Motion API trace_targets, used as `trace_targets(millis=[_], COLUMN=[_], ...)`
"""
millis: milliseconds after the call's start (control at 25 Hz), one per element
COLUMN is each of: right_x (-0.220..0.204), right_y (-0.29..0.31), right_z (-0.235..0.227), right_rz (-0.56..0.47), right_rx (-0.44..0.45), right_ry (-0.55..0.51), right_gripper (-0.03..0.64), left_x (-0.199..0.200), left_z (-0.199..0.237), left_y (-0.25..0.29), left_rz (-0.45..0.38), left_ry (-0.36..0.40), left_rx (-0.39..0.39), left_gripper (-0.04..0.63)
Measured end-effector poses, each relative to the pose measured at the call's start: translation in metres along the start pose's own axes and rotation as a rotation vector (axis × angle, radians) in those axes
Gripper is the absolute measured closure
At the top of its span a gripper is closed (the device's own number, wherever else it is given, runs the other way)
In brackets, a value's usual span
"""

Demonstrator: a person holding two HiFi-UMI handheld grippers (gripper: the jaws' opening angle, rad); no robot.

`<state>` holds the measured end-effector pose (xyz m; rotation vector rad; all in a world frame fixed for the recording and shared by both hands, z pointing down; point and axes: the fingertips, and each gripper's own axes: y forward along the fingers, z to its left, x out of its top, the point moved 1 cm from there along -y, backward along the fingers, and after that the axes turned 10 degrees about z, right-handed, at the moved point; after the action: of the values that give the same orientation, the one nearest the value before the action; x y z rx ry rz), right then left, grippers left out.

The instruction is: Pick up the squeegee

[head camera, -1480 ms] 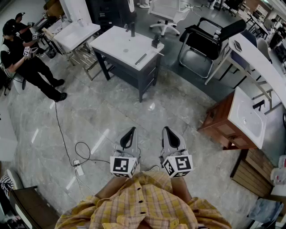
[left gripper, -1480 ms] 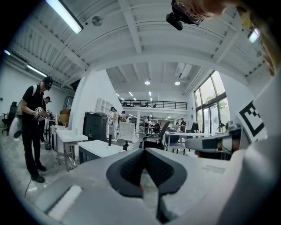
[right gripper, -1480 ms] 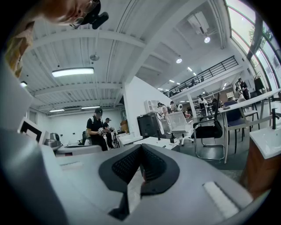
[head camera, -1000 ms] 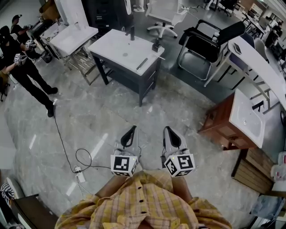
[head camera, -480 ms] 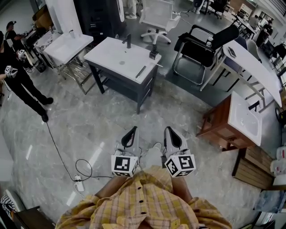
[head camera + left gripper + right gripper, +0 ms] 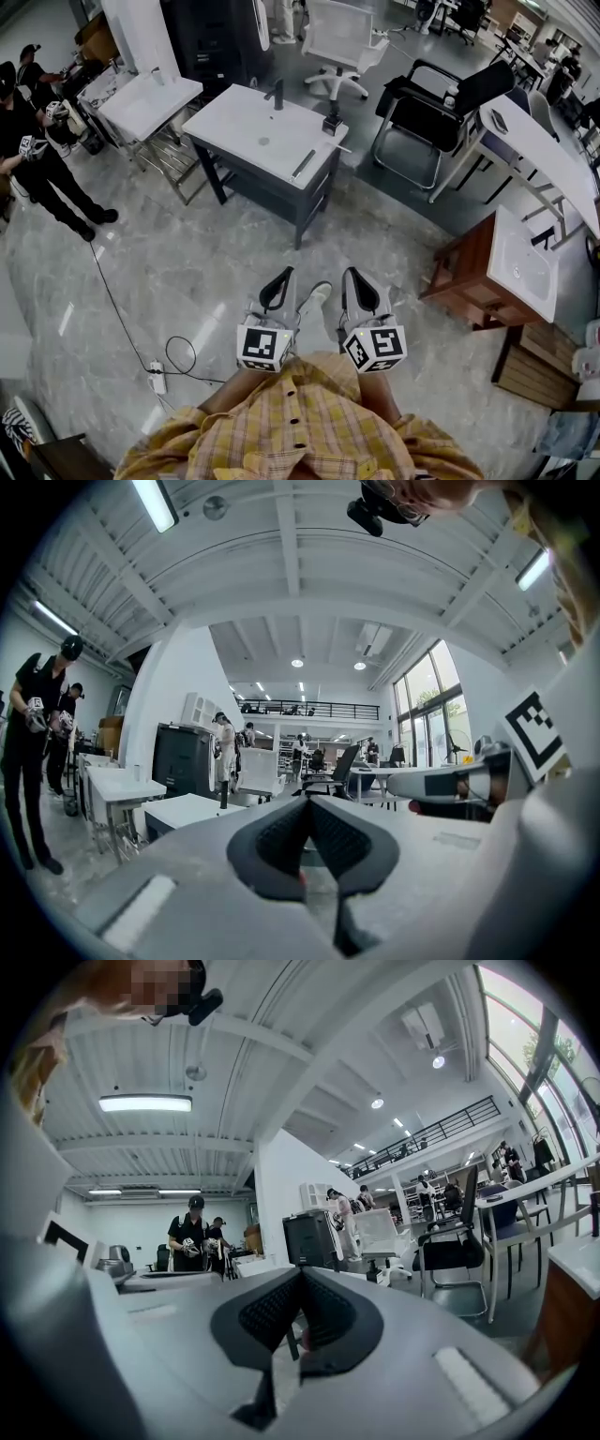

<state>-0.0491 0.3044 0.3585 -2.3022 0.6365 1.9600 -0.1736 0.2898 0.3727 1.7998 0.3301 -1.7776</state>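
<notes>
1. We hold the left claw (image 6: 276, 277) and the right claw (image 6: 356, 276) side by side, low in front of our checked shirt (image 6: 300, 422). Both point forward over the grey floor (image 6: 187, 253).
2. Each claw's own view shows its jaws pressed together at the tips with nothing between them — both are empty.
3. The squeegee (image 6: 302, 163) lies flat on the white desk (image 6: 244, 122) ahead of us, near its right edge and well apart from both claws.
4. On that desk a dark tap (image 6: 277, 94) stands at the back. A small black thing (image 6: 331, 122) sits at the far right corner, near the squeegee's far end.
5. A shoe (image 6: 315, 296) shows on the floor between the claws.
6. At the left a person in black (image 6: 37, 150) stands near a second desk (image 6: 150, 98) — also white-topped. A cable (image 6: 117, 295) runs over the floor to a power strip (image 6: 156, 380).
</notes>
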Motion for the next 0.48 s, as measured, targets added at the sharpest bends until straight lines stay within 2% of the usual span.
trace_targets(millis=[240,480], right_x=[0.006,0.022], right_y=[0.039,0.094], right_z=[-0.018,-0.059], right_rz=[0.002,0.009], right_rx=[0.003,-0.005], right_ry=[0.011,0.033], right_gripper=[0.617,0.617], left_x=[0.004,0.013], left_z=[0.02,0.04], left_y=[0.039,0.103], left_rz=[0.021,0.039], left_ry=[0.004,-0.002], left_rx=[0.005,-0.01], left_gripper=[0.594,0.594])
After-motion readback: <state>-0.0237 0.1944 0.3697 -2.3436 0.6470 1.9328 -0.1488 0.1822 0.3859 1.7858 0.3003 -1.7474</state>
